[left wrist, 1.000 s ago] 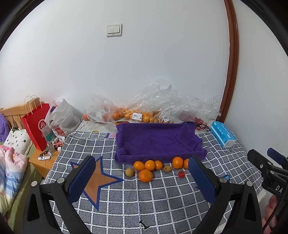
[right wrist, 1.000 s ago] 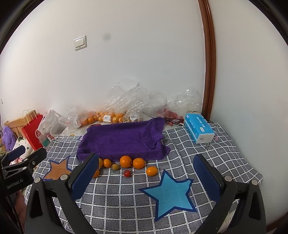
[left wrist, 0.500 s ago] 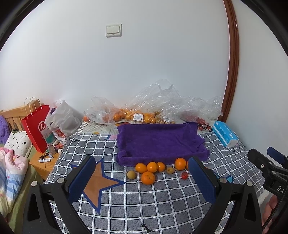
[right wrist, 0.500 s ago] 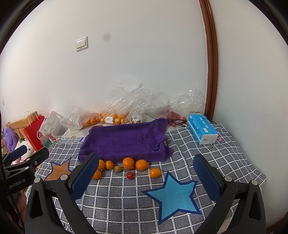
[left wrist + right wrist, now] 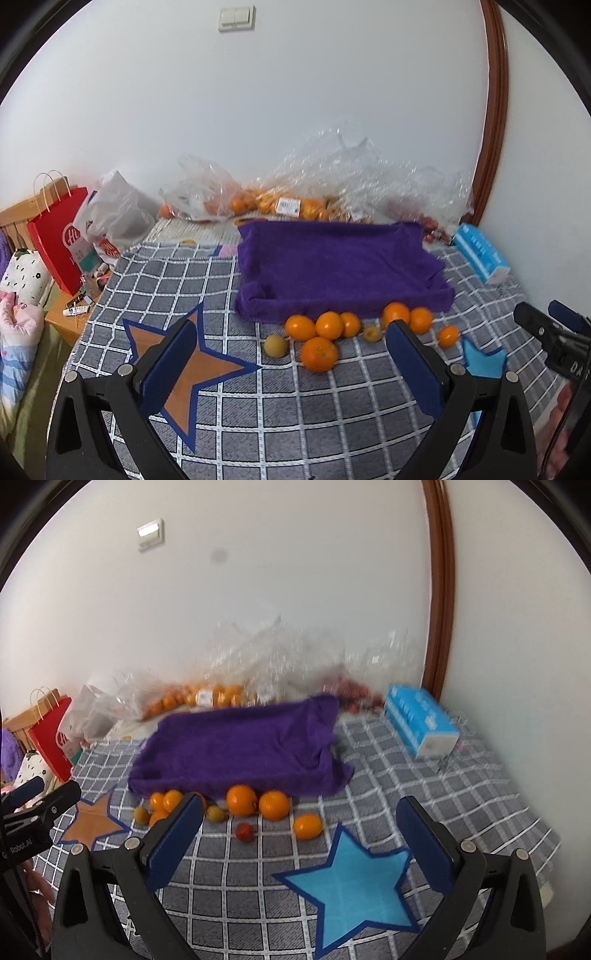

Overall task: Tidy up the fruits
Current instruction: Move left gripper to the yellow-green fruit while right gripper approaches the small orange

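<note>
Looking along your left gripper (image 5: 291, 363), you have its jaws spread wide with nothing between them, held above the grey checked cloth (image 5: 258, 410). Ahead, the oranges (image 5: 319, 353) lie in a loose row against the near edge of the purple towel (image 5: 336, 269), with two small yellowish fruits (image 5: 275, 345) among them. An orange star patch (image 5: 192, 369) sits under your left finger. Clear plastic bags (image 5: 332, 184) holding more oranges line the wall, a red paper bag (image 5: 61, 240) stands at the left, and a blue tissue pack (image 5: 482, 254) lies at the right.

From your right gripper (image 5: 299, 843), the jaws are likewise wide apart and hold nothing. This view is blurred. The same fruit row runs along the towel's (image 5: 240, 746) front edge; a small red fruit (image 5: 244, 831) and one oval orange fruit (image 5: 307, 826) lie slightly nearer you, apart from the towel. A blue star patch (image 5: 351, 886) lies between your fingers.
</note>
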`<action>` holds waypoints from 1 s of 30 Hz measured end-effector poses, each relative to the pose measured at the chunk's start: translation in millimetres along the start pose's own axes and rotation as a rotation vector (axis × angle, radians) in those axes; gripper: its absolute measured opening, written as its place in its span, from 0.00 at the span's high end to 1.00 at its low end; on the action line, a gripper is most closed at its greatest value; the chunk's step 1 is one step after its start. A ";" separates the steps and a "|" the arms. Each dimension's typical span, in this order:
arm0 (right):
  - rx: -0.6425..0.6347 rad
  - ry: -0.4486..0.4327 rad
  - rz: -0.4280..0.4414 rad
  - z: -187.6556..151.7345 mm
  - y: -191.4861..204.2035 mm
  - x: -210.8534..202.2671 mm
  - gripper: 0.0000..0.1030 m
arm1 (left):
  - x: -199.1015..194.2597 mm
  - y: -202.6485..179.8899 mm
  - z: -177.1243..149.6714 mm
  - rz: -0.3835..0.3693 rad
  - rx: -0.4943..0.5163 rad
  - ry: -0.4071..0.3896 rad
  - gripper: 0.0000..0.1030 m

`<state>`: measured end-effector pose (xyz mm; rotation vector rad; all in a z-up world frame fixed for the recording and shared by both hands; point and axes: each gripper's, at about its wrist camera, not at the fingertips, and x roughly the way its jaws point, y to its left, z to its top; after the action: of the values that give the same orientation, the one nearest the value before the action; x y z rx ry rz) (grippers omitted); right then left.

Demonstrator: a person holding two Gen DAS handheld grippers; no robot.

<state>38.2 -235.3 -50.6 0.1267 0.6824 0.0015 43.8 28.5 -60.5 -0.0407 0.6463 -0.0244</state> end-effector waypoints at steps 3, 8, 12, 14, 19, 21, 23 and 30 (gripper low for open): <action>0.005 0.025 -0.007 -6.9 -2.7 19.6 0.03 | 10.0 5.6 -4.8 0.017 0.010 -0.002 0.00; 0.018 0.100 0.005 -21.8 -9.4 54.4 0.07 | 38.5 19.4 -13.1 0.046 0.003 0.053 0.00; 0.040 0.181 0.023 -34.3 -16.1 84.6 0.15 | 65.3 37.3 -26.2 0.040 -0.041 0.133 0.00; 0.035 0.203 0.017 -40.3 -17.6 96.9 0.16 | 73.3 44.4 -32.9 0.035 -0.052 0.153 0.02; 0.036 0.202 0.026 -49.3 -22.5 115.0 0.25 | 86.1 53.7 -41.4 0.029 -0.060 0.167 0.06; 0.051 0.211 0.038 -50.7 -24.2 122.6 0.29 | 92.0 55.8 -42.5 0.017 -0.076 0.183 0.09; 0.055 0.214 0.050 -51.4 -24.3 126.6 0.29 | 97.7 57.7 -43.6 0.001 -0.096 0.195 0.12; 0.031 0.204 0.051 -52.4 -21.8 142.5 0.41 | 111.8 56.3 -51.0 0.006 -0.075 0.221 0.24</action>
<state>115.0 -244.8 -183.0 0.1751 0.8828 0.0535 102.8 79.2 -170.9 -0.1095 0.8681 0.0011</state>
